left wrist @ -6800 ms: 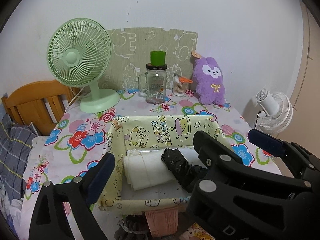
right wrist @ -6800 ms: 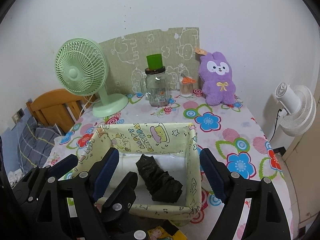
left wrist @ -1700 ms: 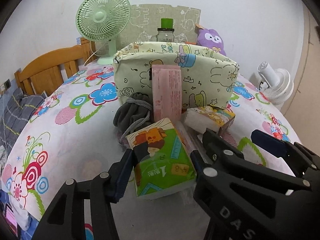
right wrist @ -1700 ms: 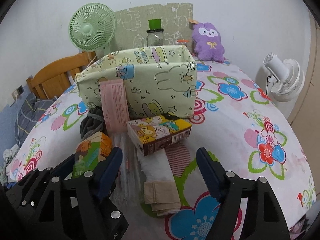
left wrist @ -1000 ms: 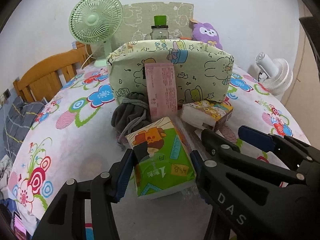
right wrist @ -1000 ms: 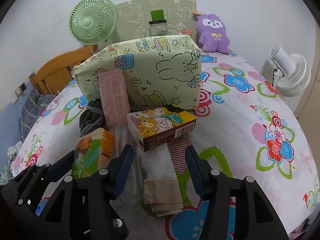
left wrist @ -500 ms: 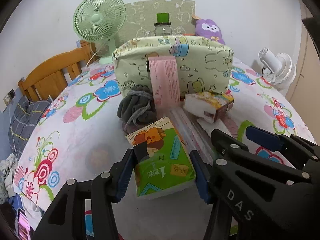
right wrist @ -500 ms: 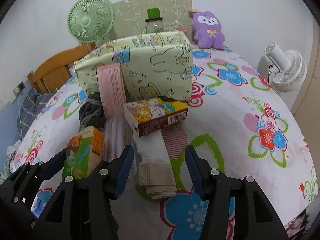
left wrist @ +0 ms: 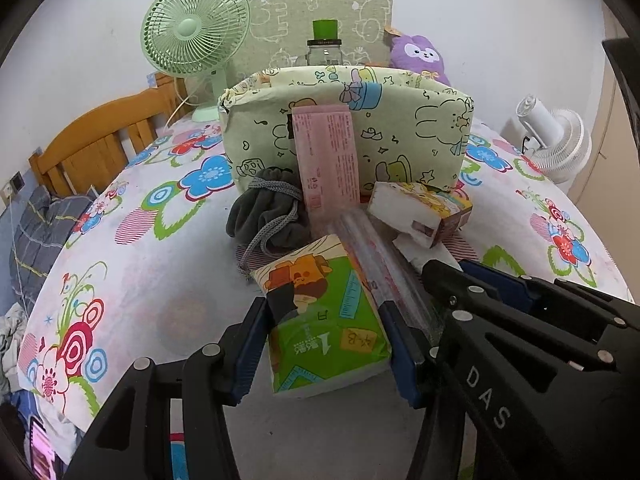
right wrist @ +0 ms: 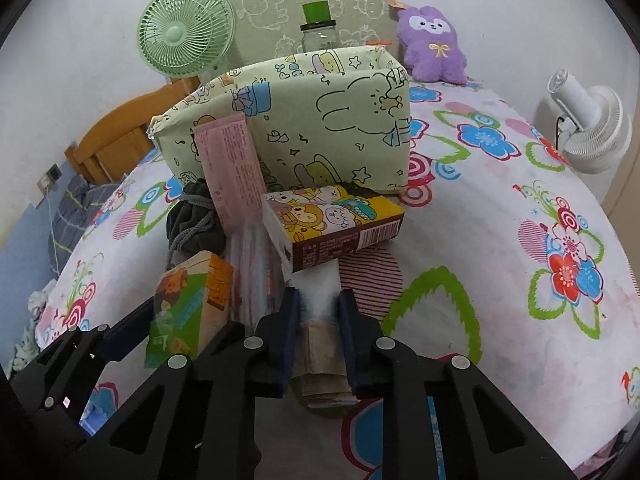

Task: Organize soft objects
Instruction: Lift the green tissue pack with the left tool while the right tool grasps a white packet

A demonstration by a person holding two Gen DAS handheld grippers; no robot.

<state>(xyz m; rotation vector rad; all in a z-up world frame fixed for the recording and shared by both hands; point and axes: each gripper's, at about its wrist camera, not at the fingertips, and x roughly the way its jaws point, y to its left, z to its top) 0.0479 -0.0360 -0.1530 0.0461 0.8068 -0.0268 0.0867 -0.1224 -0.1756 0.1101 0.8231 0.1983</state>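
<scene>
At bottom centre, right gripper [right wrist: 319, 312] jaws have just closed on the folded beige socks [right wrist: 324, 364], ready for lifting; left gripper [left wrist: 324, 344] clamps the green tissue pack [left wrist: 326, 324]

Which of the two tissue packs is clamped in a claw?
The green tissue pack, squeezed between the left claw pads. The yellow cartoon-animal pack lies free nearer the fabric storage box, untouched.

Both grippers: black frames w/ silver screws, blue pads [left wrist: 250, 350]; right gripper [left wrist: 476, 280] marked "DAS"
</scene>
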